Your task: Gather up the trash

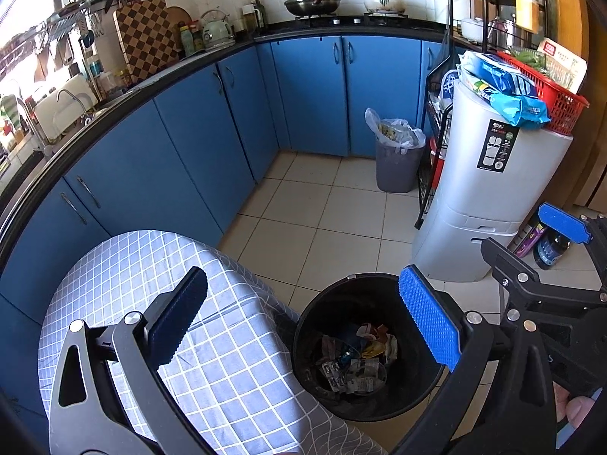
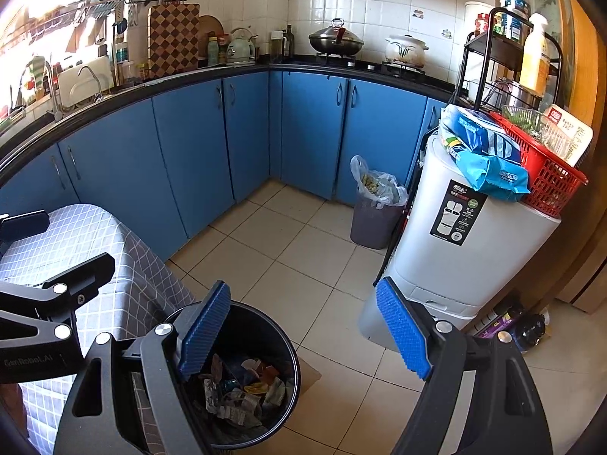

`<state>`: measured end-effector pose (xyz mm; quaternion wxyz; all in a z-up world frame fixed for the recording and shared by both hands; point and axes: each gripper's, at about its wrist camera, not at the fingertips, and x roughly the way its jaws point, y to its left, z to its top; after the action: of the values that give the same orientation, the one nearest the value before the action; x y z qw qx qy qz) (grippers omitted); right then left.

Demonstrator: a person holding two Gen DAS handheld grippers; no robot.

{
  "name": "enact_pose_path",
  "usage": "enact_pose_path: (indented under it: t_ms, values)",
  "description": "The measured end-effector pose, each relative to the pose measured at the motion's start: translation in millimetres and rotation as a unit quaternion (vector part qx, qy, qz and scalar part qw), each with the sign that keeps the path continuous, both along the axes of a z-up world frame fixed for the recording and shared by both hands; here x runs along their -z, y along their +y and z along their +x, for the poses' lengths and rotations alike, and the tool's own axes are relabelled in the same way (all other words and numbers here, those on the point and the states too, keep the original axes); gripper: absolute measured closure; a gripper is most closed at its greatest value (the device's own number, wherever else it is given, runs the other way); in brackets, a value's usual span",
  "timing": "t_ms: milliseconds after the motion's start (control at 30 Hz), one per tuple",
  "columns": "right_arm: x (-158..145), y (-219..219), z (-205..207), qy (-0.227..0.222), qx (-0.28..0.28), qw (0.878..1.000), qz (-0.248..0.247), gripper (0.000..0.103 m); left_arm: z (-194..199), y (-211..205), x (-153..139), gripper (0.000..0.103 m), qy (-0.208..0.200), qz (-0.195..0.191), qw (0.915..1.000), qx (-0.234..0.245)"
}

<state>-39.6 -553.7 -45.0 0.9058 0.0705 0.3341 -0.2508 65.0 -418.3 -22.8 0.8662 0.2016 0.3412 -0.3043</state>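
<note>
Your left gripper (image 1: 303, 326) and right gripper (image 2: 303, 335) share one build: black and grey metal arms with triangular cut-outs, round silver screws at the joints, and fingers (image 2: 404, 330) faced with blue dimpled pads; pale "GenRobot.AI" lettering marks one black arm

Glossy white wall tiles (image 2: 379, 11) back a shiny black countertop (image 2: 212, 74). The cabinet doors (image 2: 189, 159) are smooth blue with thin metal handles. Matt cream floor tiles (image 2: 303, 265) run below. At lower left, a checked cloth (image 1: 212, 341) lies soft and slightly creased. The bin (image 1: 303, 341) is black plastic, holding crumpled foil and paper wrappers (image 1: 356, 360). Blue finger pads (image 2: 402, 330) look rubbery and dimpled. At right sit a smooth grey-white plastic cabinet (image 2: 493, 258) and a red plastic mesh basket (image 2: 550, 185).
</note>
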Motion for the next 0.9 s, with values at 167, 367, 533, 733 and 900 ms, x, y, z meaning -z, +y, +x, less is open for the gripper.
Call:
enact_pose_path:
  t_ms: [167,367,533,733,900]
  values:
    - [-3.4,2.1,-3.4,-0.002,0.0,1.0,-0.002,0.026,-2.3,4.2,-5.3,0.003,-0.005,-0.006,1.0,0.001]
    - [-6.0,3.5,-5.5,-0.004,-0.001,1.0,-0.005,0.026,-3.8,6.9,-8.0,0.003,-0.004,-0.01,0.9999,0.005]
    - [-6.6,3.8,-5.8,-0.004,-0.001,1.0,-0.005,0.026,-4.7,8.5,-9.7,0.003,-0.006,-0.012,0.9999,0.005]
    - [-7.2,4.0,-6.1,-0.005,-0.001,1.0,-0.006,0.026,-5.1,8.8,-10.2,0.003,-0.006,-0.012,0.9999,0.005]
    - [-6.7,3.8,-5.8,-0.005,-0.001,1.0,-0.005,0.026,-4.7,8.7,-10.4,0.003,-0.006,-0.012,0.9999,0.005]
